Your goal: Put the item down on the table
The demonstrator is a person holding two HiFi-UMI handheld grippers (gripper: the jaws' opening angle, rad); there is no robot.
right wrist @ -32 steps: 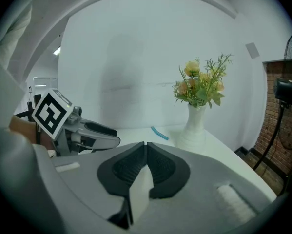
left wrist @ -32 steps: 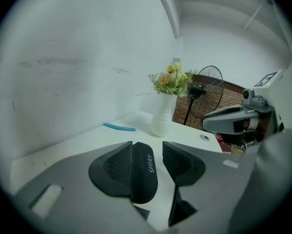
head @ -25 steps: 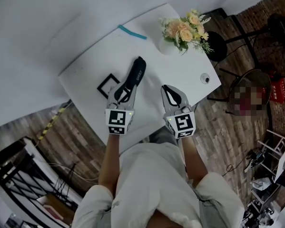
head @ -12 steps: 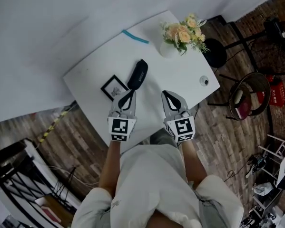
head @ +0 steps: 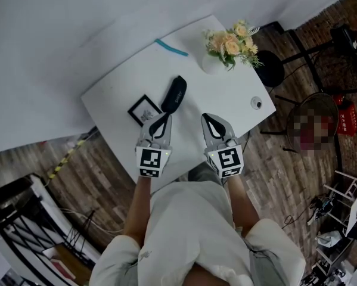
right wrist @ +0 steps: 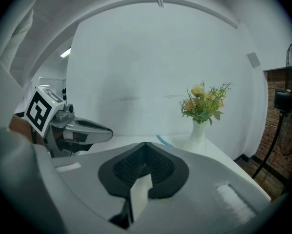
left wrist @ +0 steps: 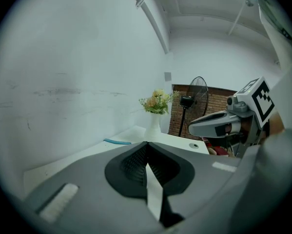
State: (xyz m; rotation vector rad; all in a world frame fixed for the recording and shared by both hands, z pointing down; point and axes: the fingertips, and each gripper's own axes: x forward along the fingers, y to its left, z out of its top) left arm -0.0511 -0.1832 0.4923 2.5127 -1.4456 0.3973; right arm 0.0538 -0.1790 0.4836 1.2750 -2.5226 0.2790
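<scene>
The item, a long black case [head: 174, 94], lies flat on the white table [head: 226, 94], with nothing touching it. My left gripper [head: 164, 118] hovers just short of the case's near end, shut and empty; in the left gripper view its jaws [left wrist: 146, 146] meet at the tips. My right gripper [head: 209, 118] hangs level with it to the right, over the table's near edge, also shut with nothing held [right wrist: 146, 145]. Each gripper shows in the other's view: the right gripper [left wrist: 218, 125] and the left gripper [right wrist: 83, 129].
A small black-framed square card [head: 144, 109] lies left of the case. A white vase of flowers [head: 229, 43] stands at the far right corner, a blue strip [head: 170, 47] at the far edge, a small round disc [head: 257, 102] at the right edge. Stools and stands sit on the floor right.
My left gripper let go of the black case, pulled back toward me and shut. The case now lies alone on the table. The right gripper has barely moved.
</scene>
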